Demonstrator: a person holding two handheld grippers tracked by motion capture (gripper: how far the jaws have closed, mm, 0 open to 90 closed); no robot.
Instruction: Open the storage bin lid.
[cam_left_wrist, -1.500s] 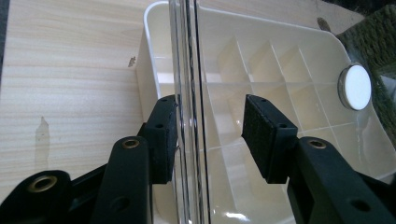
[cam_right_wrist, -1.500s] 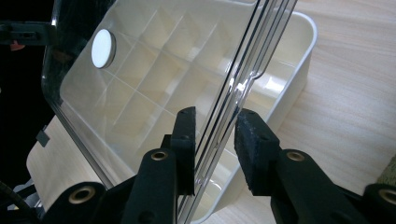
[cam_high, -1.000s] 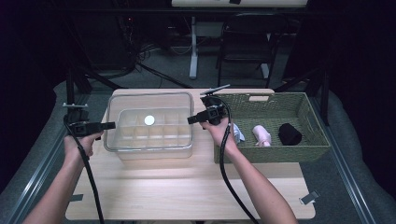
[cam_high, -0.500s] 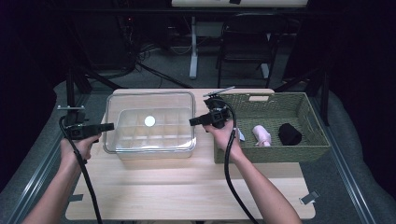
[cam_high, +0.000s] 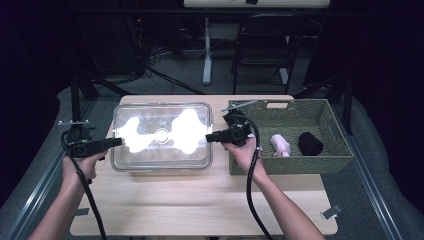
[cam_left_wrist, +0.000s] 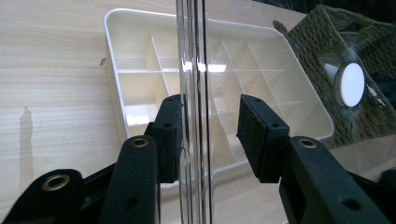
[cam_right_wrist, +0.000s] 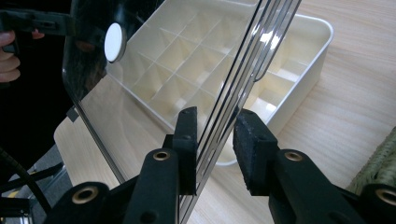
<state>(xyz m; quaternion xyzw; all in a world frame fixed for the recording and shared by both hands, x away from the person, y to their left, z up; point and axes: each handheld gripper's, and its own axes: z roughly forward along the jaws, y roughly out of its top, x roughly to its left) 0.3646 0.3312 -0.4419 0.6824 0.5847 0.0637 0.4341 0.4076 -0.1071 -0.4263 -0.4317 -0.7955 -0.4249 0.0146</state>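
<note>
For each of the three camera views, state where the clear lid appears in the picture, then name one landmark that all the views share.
High view: the clear lid sits left of centre over the divided tray, glaring white, between the two grippers.
Left gripper view: seen edge-on, the lid runs as a vertical strip at centre, between the black jaws.
Right gripper view: it slants from upper left down to the jaws.
Shared landmark: the white round knob on the lid.

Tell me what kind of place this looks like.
Probably a lab or workshop set up for recording tabletop tasks: a wooden table under a fixed camera, cables trailing across the dark floor behind it, and a folding chair pushed against another desk.
</note>
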